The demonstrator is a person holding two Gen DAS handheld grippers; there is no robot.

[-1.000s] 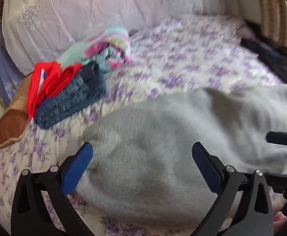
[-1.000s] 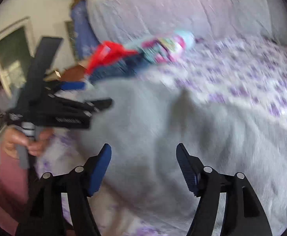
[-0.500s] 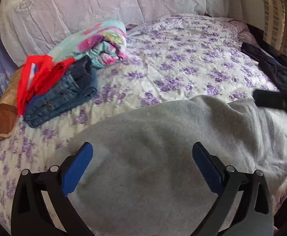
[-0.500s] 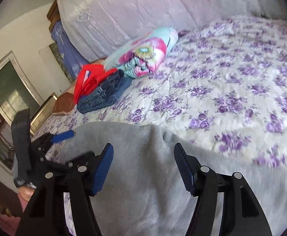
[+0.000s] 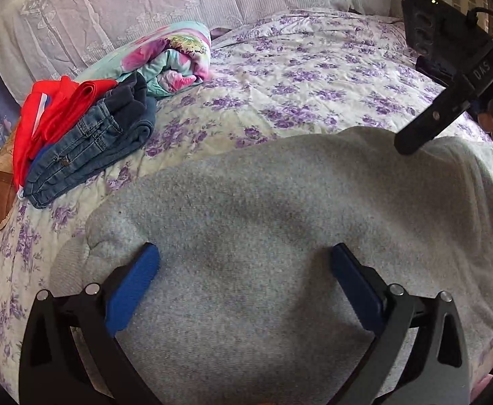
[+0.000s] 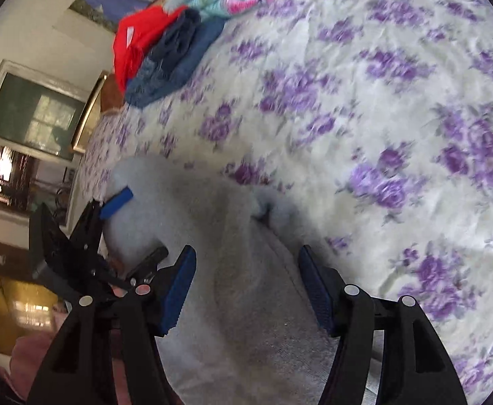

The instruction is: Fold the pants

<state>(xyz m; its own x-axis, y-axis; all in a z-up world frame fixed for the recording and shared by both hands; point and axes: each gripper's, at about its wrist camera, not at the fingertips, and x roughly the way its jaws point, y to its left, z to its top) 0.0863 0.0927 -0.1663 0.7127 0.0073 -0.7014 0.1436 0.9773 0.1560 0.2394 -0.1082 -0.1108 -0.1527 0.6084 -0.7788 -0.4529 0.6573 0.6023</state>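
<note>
- While the bed (image 5: 330, 77) with its purple-flowered cover stretches well beyond both sets of jaws, one pair of grey pants (image 5: 263, 236) lies spread on it, directly under and between the fingers of each tool.
- The pants look laid out rather than folded: I judge the task at an early stage, with the folds themselves not yet made, though how the legs lie is hard to tell.
- One pile of folded clothes (image 5: 84, 135) sits far ahead and left of the left jaws: one rolled floral blanket, one red garment, jeans.
- The left gripper (image 5: 243, 287) has its jaws spread wide and released, low over the grey cloth, grasping nothing.
- The right gripper (image 6: 244, 290) is likewise released, jaws apart, straddling a ridge of the pants near their edge.
</note>
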